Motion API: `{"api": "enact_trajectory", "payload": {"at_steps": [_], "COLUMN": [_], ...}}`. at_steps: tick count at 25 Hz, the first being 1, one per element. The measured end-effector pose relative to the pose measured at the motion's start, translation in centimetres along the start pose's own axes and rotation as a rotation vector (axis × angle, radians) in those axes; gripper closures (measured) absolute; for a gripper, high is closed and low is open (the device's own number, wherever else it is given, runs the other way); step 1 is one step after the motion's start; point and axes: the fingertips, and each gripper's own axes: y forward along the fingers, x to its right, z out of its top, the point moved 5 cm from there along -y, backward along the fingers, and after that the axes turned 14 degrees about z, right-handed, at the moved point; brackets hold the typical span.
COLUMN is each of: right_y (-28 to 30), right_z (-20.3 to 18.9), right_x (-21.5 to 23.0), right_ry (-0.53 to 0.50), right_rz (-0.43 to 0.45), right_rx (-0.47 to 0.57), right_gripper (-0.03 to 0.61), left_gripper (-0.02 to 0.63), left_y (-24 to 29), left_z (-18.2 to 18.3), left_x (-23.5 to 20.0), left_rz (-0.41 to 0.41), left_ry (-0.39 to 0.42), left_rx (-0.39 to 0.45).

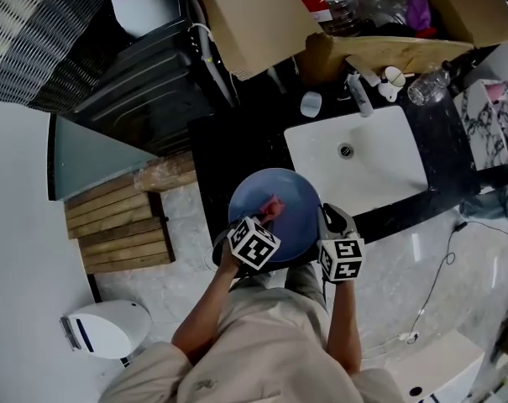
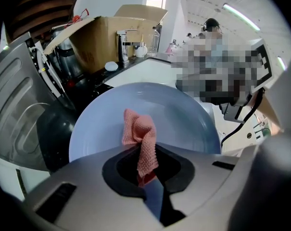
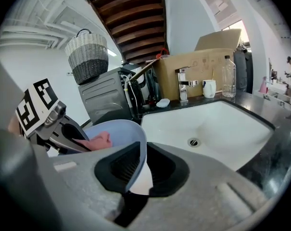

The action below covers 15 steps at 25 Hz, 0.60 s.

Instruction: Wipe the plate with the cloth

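A pale blue plate [image 1: 289, 211] is held in the air in front of the white sink [image 1: 379, 170]. My right gripper [image 1: 327, 225] is shut on the plate's right rim; in the right gripper view the rim [image 3: 135, 148] runs between its jaws. My left gripper [image 1: 258, 227] is shut on a pink cloth [image 1: 271, 207], which lies against the plate's face. In the left gripper view the cloth [image 2: 143, 141] sticks up from the jaws in front of the plate [image 2: 183, 119].
A black counter [image 1: 237, 154] surrounds the sink, with a tap [image 1: 358, 93], a small white cup [image 1: 311, 103] and a cardboard box [image 1: 262, 15] behind. A dark washing machine [image 1: 144, 74] and a woven basket [image 1: 35, 32] stand to the left. A wooden mat [image 1: 119, 221] lies on the floor.
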Motion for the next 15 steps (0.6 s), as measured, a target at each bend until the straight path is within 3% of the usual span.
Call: {"api": "enact_trajectory", "payload": {"at_steps": [9,15], "right_y": [-1.7,-2.9], "right_z": [-0.1,0.5], "right_x": [-2.3,-3.9], "right_ry": [-0.037,-0.075], "right_rz": [0.005,-0.01], "right_rx": [0.024,0.057], "right_gripper": [0.538,0.538], "left_gripper": [0.581,0.581], "left_y": [0.1,-1.3], "left_z": [0.8,1.5], "left_x": [1.5,1.9], "left_rz": [-0.031,-0.06], "left_ry": [0.016,0.02], "left_rx": [0.05,0.19]}}
